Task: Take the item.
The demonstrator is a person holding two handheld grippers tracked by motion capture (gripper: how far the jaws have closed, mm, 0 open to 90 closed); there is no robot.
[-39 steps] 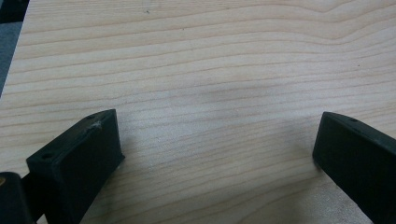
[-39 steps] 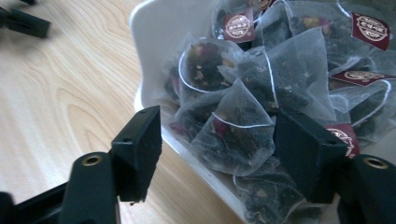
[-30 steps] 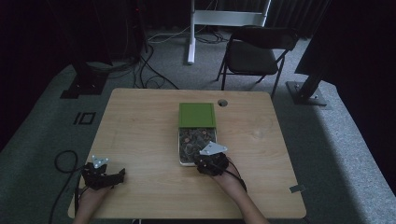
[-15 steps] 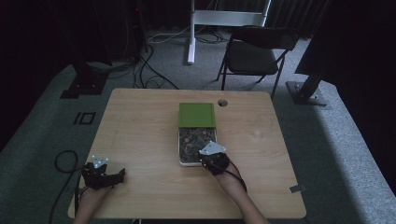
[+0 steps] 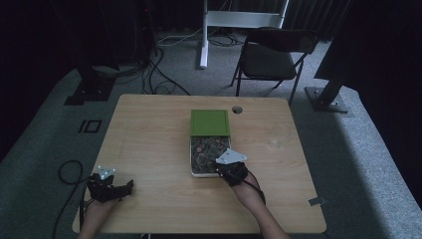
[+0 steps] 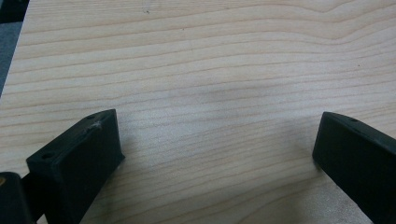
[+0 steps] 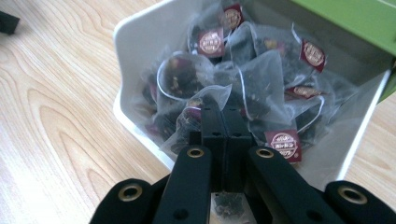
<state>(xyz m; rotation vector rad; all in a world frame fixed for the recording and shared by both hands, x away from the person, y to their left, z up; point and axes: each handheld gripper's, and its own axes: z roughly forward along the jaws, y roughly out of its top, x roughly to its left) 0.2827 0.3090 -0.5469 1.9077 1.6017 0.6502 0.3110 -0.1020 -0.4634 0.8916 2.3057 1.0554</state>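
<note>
right claw has just snapped shut on a tea bag in the white box | we're set to lift | left claw released, idle on tabletop

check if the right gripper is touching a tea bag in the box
Touching. In the right gripper view the right gripper has its jaws shut on the mesh of a tea bag inside the white box.

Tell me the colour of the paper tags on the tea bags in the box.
Dark red tags with pale print, clearest in the right gripper view.
</note>
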